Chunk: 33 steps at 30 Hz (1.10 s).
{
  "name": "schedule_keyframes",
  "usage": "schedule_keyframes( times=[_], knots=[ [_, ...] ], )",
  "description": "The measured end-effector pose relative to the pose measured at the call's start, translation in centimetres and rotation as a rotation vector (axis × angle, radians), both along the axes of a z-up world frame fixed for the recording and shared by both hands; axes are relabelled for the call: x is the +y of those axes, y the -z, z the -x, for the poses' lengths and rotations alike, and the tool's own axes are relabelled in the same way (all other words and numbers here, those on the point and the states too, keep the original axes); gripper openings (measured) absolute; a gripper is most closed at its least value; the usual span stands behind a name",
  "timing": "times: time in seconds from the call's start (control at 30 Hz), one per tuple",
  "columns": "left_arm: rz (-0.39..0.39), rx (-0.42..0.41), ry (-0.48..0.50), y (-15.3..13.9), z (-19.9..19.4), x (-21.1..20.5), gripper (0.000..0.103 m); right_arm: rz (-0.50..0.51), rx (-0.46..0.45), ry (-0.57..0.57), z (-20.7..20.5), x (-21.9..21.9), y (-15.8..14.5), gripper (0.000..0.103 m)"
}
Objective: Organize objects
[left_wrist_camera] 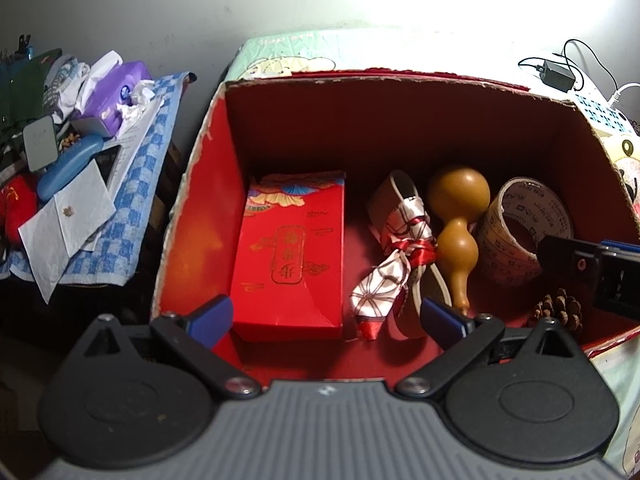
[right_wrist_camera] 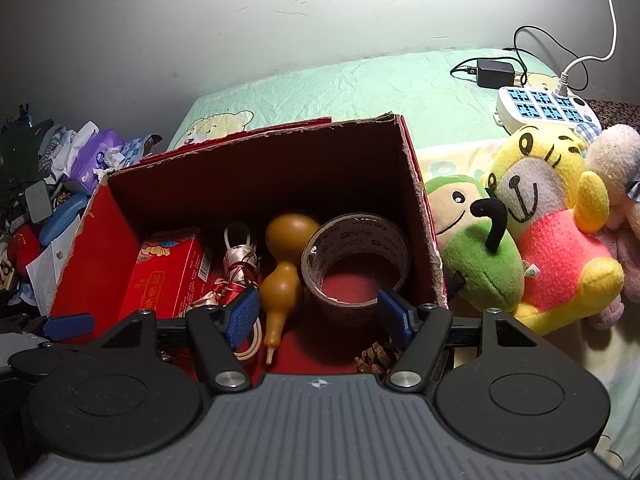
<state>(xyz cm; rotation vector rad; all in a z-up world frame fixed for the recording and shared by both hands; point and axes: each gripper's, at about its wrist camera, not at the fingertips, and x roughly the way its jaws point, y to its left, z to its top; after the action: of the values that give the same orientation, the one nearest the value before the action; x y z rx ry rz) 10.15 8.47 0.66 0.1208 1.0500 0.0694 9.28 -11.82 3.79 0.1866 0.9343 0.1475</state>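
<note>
The right gripper [right_wrist_camera: 318, 314] hung released over the red box [right_wrist_camera: 420, 216], its fingers [right_wrist_camera: 244, 316] astride the tape roll [right_wrist_camera: 356, 256]. The gourd [right_wrist_camera: 286, 264] lay just beside its left finger, long axis toward the camera. The left gripper [left_wrist_camera: 326, 318], also released, was farther away.

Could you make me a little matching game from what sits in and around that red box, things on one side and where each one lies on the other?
Things:
1. red packet
2. gourd
3. tape roll
4. green plush toy

Places:
A. outside the cardboard box, by its right wall
B. inside, by the left wall
C. inside, by the right wall
D. inside, between the ribbon bundle and the tape

Pairs: 1-B, 2-D, 3-C, 4-A
</note>
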Motion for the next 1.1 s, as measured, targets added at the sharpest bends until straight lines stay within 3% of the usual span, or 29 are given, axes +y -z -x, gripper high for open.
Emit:
schedule_keyframes(
  times=[1.1],
  knots=[
    [-0.009,0.001,0.003,0.13,-0.04,0.21,0.1,0.015,-0.019,-0.022,0.2,0.16,0.09,0.069]
  ],
)
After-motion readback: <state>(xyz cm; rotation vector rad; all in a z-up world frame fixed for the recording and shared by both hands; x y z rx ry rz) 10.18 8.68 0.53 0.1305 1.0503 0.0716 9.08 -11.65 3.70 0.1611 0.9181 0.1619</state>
